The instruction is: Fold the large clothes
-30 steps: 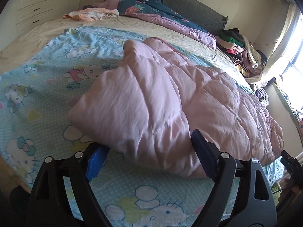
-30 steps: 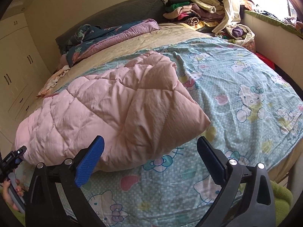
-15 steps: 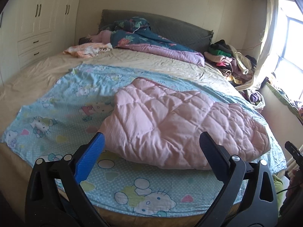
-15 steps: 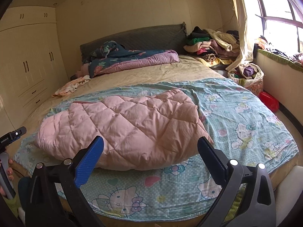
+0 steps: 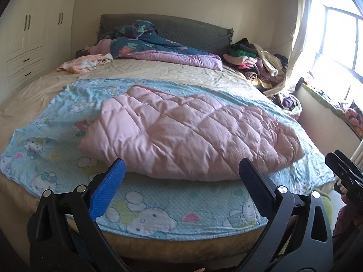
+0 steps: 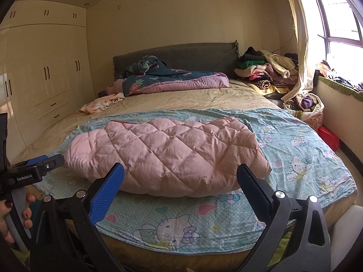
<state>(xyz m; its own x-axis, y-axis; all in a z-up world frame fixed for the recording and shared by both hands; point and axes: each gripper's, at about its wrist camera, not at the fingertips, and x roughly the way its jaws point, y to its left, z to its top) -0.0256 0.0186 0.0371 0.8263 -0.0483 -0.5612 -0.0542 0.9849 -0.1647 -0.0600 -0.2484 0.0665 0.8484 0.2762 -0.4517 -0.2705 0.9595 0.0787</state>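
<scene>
Right wrist view: "GenRobot.AI" printed on left gripper point(image 6: 48, 162); both grippers' fingers spread, empty.

Bed point(image 6: 204, 99): covered with a beige sheet and backed by a dark grey quilted headboard point(image 6: 181, 54). A light blue Hello Kitty sheet point(image 6: 306, 149) is spread over the foot end.

Against the headboard lies a dark teal floral quilt with a purple underside point(image 6: 177, 79). To its left, a crumpled peach-and-white cloth point(image 6: 102, 104) rests on the beige sheet.

At the head of the bed on the window side sits a heap of mixed clothes point(image 6: 265, 70).

A cream built-in wardrobe point(image 6: 45, 72) with dark handles and drawers fills the left wall. A cream curtain point(image 6: 299, 45) hangs beside the bright window point(image 6: 340, 22). A red box point(image 6: 329, 137) stands on the floor beside the bed.
</scene>
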